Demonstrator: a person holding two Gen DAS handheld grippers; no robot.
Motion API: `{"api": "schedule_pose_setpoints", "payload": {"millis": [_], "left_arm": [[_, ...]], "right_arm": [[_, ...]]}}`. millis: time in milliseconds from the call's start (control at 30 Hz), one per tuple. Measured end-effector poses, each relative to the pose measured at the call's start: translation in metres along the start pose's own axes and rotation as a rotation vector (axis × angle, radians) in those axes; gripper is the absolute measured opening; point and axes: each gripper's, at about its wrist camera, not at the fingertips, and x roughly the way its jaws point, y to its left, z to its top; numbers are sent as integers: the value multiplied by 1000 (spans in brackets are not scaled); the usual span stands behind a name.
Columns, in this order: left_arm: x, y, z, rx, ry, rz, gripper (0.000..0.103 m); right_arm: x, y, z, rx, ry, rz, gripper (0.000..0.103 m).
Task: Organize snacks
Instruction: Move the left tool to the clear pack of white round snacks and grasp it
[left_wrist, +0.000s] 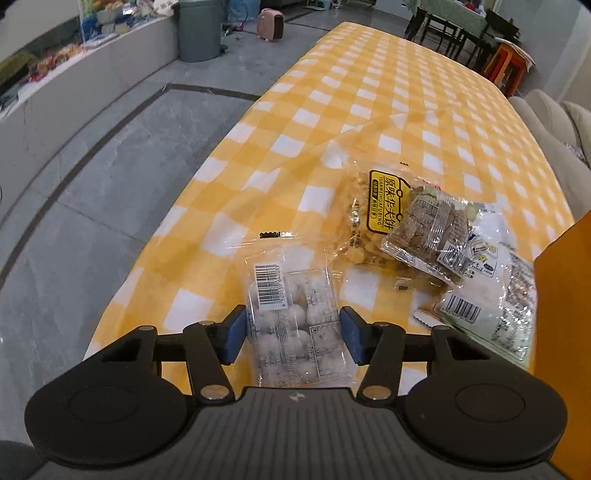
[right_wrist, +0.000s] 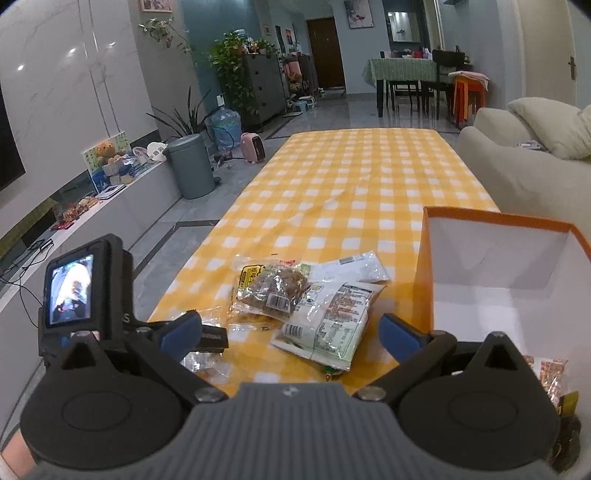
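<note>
At the near end of a long table under a yellow-and-white checked cloth (left_wrist: 369, 92), I hold my left gripper (left_wrist: 293, 334) astride a clear plastic bag of round white sweets with a barcode label (left_wrist: 291, 325). Its blue pads (left_wrist: 234, 334) bracket the bag on both sides; the left pad looks to be at the film, the right stands just clear, so I read the jaws as parted around the bag and not yet biting. My right gripper (right_wrist: 291, 332) hangs wide and empty above the heap: a pale green-and-white printed packet (right_wrist: 325, 325) lies between its fingers but apart from them. Beside that packet rest a clear bag of brown biscuits (left_wrist: 428, 236) and, partly under it, a clear bag of golden waffle pieces with a yellow label (left_wrist: 373, 206). To my right stands an orange cardboard box with a white inside (right_wrist: 498, 266), with a few wrapped snacks visible in its near corner. I judge this the picking step, with most snacks unsorted. Next calls for pinching firmly, since slick film and loose sweets may slip, then lifting and carrying the bag over the wall of the box.
</note>
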Motion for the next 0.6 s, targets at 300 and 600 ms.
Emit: {"api": "schedule_pose_setpoints", "payload": {"millis": [300, 600], "left_arm": [[-20, 24, 7, -94, 14, -115, 62], [-18, 59, 11, -220, 49, -214, 62]], "right_arm": [[5, 1, 13, 56, 42, 18, 100], [77, 5, 64, 180, 260, 112, 99]]}}
